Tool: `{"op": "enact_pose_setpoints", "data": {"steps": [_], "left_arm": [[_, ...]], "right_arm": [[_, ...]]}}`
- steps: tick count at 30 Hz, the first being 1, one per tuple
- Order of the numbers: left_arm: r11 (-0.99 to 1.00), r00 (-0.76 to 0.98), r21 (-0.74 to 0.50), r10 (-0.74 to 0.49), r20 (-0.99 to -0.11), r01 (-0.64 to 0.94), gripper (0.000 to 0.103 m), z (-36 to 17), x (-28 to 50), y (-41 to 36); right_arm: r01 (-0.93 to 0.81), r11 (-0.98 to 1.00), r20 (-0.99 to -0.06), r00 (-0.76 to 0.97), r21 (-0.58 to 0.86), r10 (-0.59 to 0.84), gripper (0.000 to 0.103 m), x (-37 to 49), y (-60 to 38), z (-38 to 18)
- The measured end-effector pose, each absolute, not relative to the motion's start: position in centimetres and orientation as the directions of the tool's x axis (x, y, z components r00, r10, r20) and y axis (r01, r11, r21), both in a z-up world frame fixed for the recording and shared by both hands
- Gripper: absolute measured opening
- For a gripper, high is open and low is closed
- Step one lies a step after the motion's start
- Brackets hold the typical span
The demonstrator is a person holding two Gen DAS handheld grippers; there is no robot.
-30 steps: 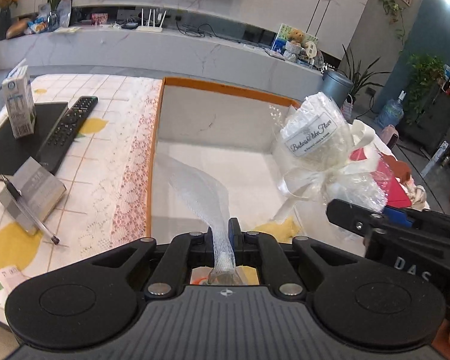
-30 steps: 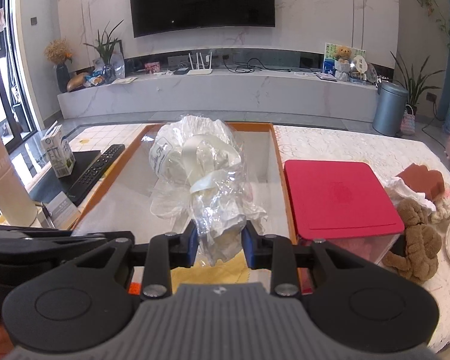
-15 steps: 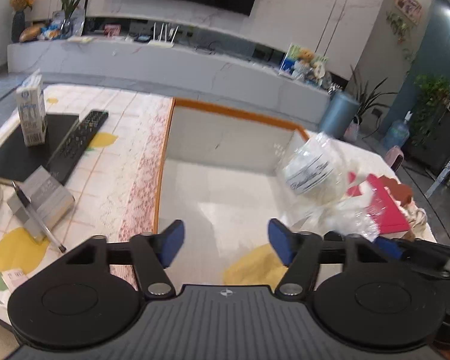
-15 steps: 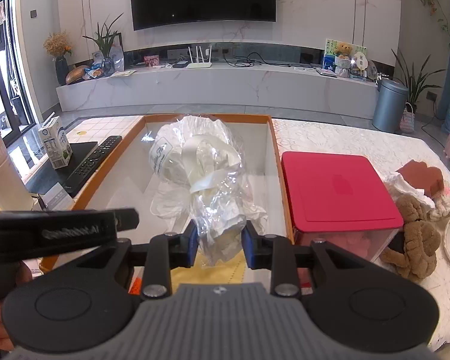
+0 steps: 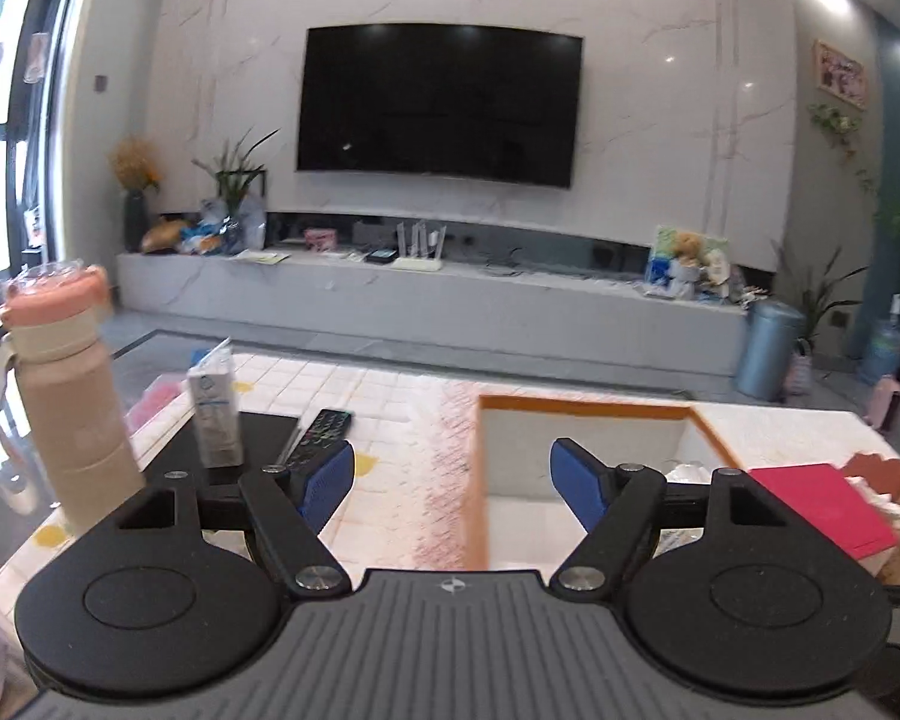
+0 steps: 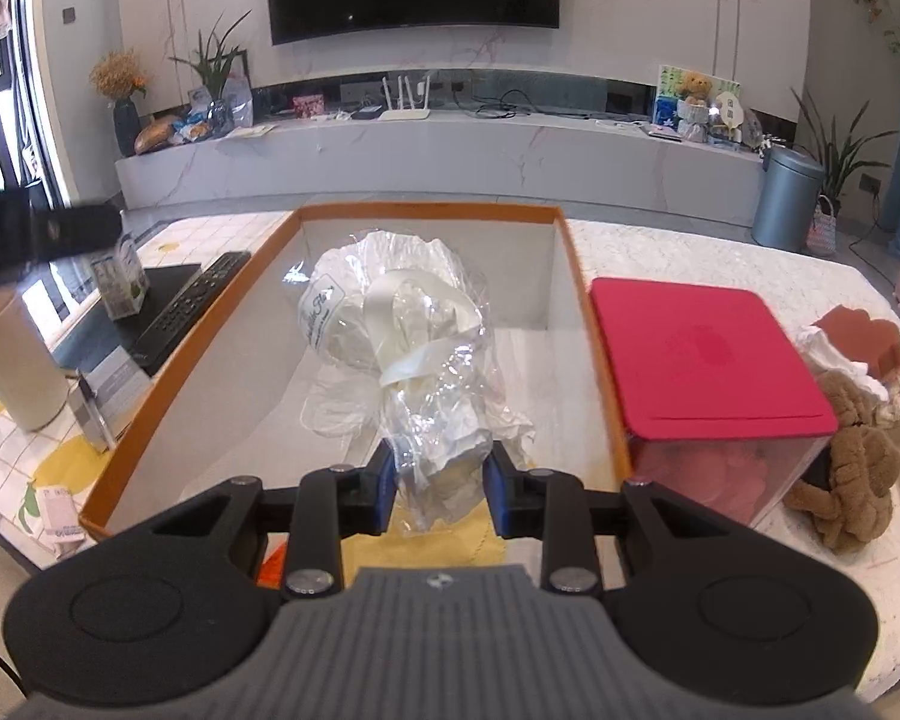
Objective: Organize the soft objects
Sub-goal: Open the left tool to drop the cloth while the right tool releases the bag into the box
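Observation:
My right gripper [image 6: 439, 489] is shut on the lower end of a white bouquet wrapped in clear plastic with a cream ribbon [image 6: 390, 324]. The bouquet hangs over the white storage box with an orange rim [image 6: 192, 324]. My left gripper [image 5: 453, 477] is raised above the table and its jaws are opening wide, with nothing between them. The same box [image 5: 582, 405] lies below and ahead of it, on the right. Part of the left gripper's black body [image 6: 36, 234] shows at the left edge of the right wrist view.
A clear container with a red lid [image 6: 702, 348] stands right of the box, with brown plush toys [image 6: 846, 462] beyond it. On the left are a remote [image 5: 318, 435], a milk carton [image 5: 213, 411], a pink bottle [image 5: 66, 384] and a black pad [image 6: 162, 282].
The left gripper let go of the white mesh strip, opened wide, rose and tilted up toward the room. The right gripper kept still, holding the bouquet.

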State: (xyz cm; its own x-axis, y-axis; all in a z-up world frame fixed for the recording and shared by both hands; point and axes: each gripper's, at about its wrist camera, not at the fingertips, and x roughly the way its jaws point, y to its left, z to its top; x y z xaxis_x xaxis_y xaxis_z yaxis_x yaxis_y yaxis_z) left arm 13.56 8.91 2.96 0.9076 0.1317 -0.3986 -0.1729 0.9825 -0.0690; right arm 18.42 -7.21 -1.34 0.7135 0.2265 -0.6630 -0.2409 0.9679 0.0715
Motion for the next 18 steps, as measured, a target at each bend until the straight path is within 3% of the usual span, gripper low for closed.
{"op": "enact_pose_setpoints", "data": {"steps": [5, 9, 11, 13, 15, 17, 18], "left_arm": [[0.972, 0.888, -0.112, 0.136, -0.439, -0.204, 0.088, 2.6, 14.0, 9.9], [0.974, 0.891, -0.102, 0.141, -0.431, -0.203, 0.088, 2.4, 13.9, 10.1], [0.968, 0.897, -0.124, 0.150, -0.416, -0.219, 0.095, 2.3, 13.8, 10.5], [0.960, 0.896, -0.136, 0.171, -0.410, -0.246, 0.096, 2.3, 13.7, 10.8], [0.953, 0.886, -0.136, 0.190, -0.423, -0.270, 0.096, 2.3, 13.8, 11.1], [0.950, 0.882, -0.137, 0.199, -0.426, -0.281, 0.101, 2.2, 13.8, 11.4], [0.949, 0.882, -0.138, 0.200, -0.427, -0.283, 0.103, 2.2, 13.7, 11.6]], "right_arm": [[-0.265, 0.962, -0.661, 0.711, 0.063, 0.239, 0.030, 18.3, -6.5, -1.4], [-0.275, 0.960, -0.660, 0.711, 0.055, 0.242, 0.037, 18.1, -6.3, -1.7], [-0.274, 0.960, -0.652, 0.718, 0.057, 0.244, 0.042, 17.9, -6.6, -1.7], [-0.277, 0.959, -0.645, 0.723, 0.057, 0.247, 0.061, 17.8, -6.6, -1.5], [-0.295, 0.954, -0.642, 0.722, 0.050, 0.257, 0.063, 17.6, -6.5, -1.4], [-0.298, 0.954, -0.643, 0.723, 0.038, 0.252, 0.076, 17.5, -6.2, -1.4], [-0.295, 0.955, -0.637, 0.730, 0.031, 0.246, 0.091, 17.5, -6.2, -1.4]]}}
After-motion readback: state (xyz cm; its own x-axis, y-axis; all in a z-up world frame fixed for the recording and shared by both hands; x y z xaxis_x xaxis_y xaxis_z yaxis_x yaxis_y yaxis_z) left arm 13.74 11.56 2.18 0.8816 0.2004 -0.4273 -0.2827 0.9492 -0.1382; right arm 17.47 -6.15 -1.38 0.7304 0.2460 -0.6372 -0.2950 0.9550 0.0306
